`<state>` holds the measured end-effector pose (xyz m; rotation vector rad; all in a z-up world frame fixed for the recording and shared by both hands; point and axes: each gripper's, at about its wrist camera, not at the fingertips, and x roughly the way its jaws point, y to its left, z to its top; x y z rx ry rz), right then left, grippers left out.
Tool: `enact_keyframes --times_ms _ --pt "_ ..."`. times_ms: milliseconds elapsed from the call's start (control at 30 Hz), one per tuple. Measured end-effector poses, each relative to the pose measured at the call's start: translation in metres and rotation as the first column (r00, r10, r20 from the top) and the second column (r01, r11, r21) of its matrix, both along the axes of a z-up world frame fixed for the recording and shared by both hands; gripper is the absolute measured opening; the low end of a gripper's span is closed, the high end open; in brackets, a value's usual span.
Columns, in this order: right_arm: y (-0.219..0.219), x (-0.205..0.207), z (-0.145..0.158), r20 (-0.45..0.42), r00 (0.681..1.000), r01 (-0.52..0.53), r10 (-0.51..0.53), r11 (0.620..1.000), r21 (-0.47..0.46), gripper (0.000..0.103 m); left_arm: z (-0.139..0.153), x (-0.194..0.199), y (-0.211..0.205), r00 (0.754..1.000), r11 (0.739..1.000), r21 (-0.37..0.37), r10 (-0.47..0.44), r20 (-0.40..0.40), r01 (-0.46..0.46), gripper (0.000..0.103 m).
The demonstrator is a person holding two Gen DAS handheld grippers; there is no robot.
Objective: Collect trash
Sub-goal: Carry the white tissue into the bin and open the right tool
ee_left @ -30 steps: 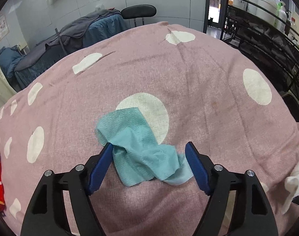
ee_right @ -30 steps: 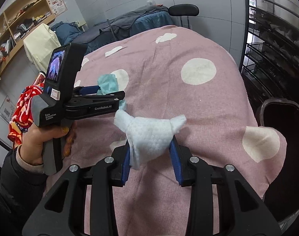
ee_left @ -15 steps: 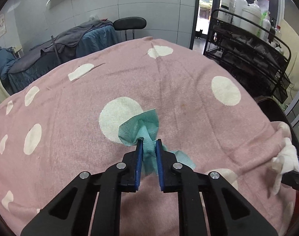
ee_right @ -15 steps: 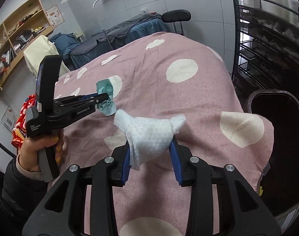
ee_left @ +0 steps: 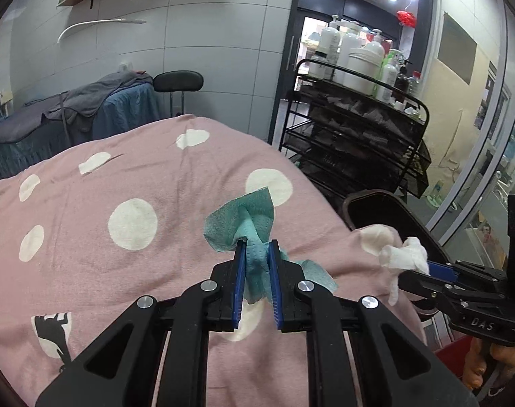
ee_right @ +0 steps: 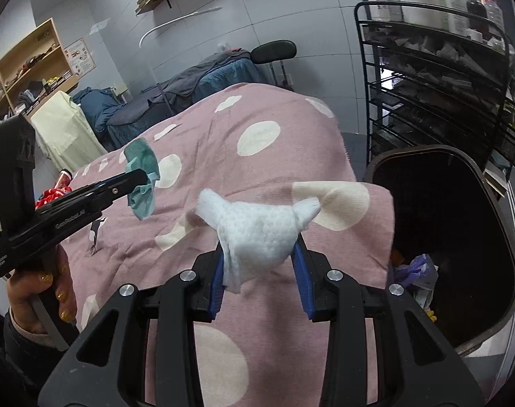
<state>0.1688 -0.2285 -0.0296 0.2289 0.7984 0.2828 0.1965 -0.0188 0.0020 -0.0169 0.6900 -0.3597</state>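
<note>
From the left wrist camera, I see my left gripper [ee_left: 257,254] with its jaws nearly closed, pinching a crumpled green paper towel [ee_left: 247,224]. The towel is lifted clear of the pink spotted blanket [ee_left: 87,254] that covers the bed below. To the right, beyond the blanket's edge, stands an open black trash bin [ee_left: 376,207]. My right gripper [ee_left: 423,271] reaches in from the right, carrying a white tissue [ee_left: 404,257] near that bin.

From the right wrist camera, I see my right gripper [ee_right: 260,261] with its jaws partly open but pressing on both sides of the bunched white tissue [ee_right: 257,230], which hangs above the blanket [ee_right: 274,169]. The bin [ee_right: 488,271] sits just beside the bed's corner on the right, and some scraps, one of them purple, already lie at its bottom. On the left, a hand [ee_right: 37,288] holds my left gripper [ee_right: 138,176], with the green towel [ee_right: 142,183] dangling from its tip.

I judge the task well along: both pieces are picked up, and I see no other loose trash on the visible blanket. What is left is to carry both over the bin and let them drop. The white tissue is nearer to it; the green towel has farther to go.
</note>
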Motion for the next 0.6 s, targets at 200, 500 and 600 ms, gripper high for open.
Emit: enact_keyframes --times_ms 200,500,600 --pt "-0.045 -0.014 -0.001 0.004 0.994 0.109 -0.109 0.994 -0.001 0.036 0.006 -0.017 -0.043 0.994 0.994 -0.022 -0.106 0.019 0.106 0.014" --pt "-0.11 -0.025 -0.015 -0.014 0.963 0.267 -0.268 0.963 -0.032 0.036 0.003 -0.028 -0.098 0.972 0.972 -0.028 -0.235 0.013 0.235 0.014" --pt "-0.129 -0.024 -0.022 -0.024 0.949 0.313 -0.314 0.948 -0.051 0.036 0.002 -0.03 -0.115 0.964 0.963 -0.033 -0.266 0.008 0.266 0.014"
